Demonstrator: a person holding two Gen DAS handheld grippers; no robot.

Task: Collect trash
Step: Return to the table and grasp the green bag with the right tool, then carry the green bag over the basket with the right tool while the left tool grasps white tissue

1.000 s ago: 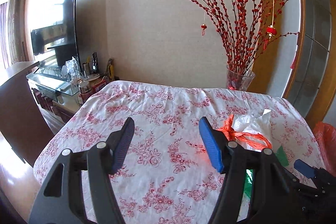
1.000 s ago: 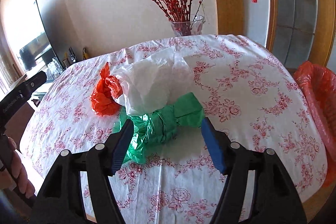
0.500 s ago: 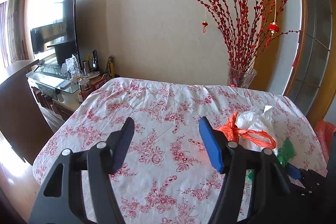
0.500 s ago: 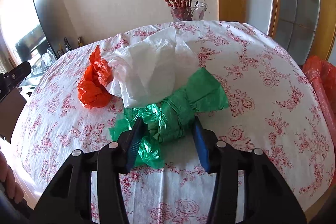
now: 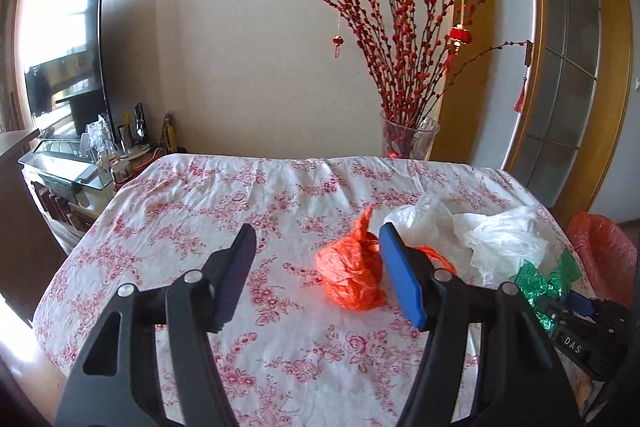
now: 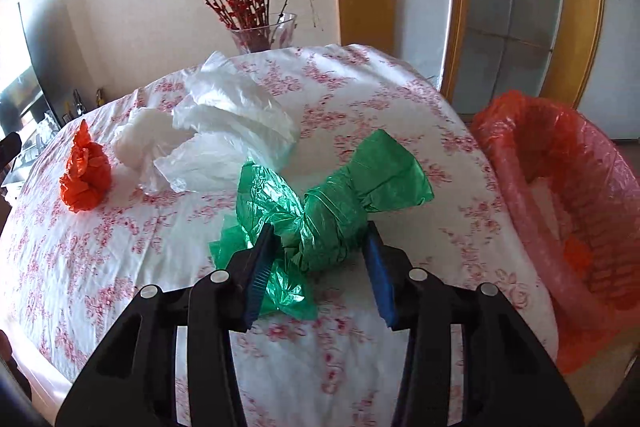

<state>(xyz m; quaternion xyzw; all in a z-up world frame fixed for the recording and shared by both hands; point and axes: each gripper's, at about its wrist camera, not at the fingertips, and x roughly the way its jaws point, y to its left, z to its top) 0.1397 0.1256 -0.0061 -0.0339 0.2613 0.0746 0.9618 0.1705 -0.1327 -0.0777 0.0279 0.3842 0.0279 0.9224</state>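
My right gripper (image 6: 320, 251) is shut on a crumpled green plastic bag (image 6: 332, 211) and holds it just above the floral tablecloth (image 6: 100, 247). The green bag also shows in the left wrist view (image 5: 544, 283). A crumpled white plastic bag (image 6: 224, 131) and an orange plastic bag (image 6: 86, 175) lie on the table behind it. My left gripper (image 5: 316, 275) is open and empty, with the orange bag (image 5: 352, 279) just ahead by its right finger and the white bag (image 5: 480, 239) further right.
A bin lined with an orange-red bag (image 6: 568, 195) stands off the table's right edge, also in the left wrist view (image 5: 600, 255). A glass vase of red branches (image 5: 408, 143) stands at the table's back. A TV stand with clutter (image 5: 80, 163) is at the left.
My right gripper closed on the green bag and lifted it toward the right, bringing the bin into view. My left gripper turned right, so the orange bag now sits between its fingers' line.
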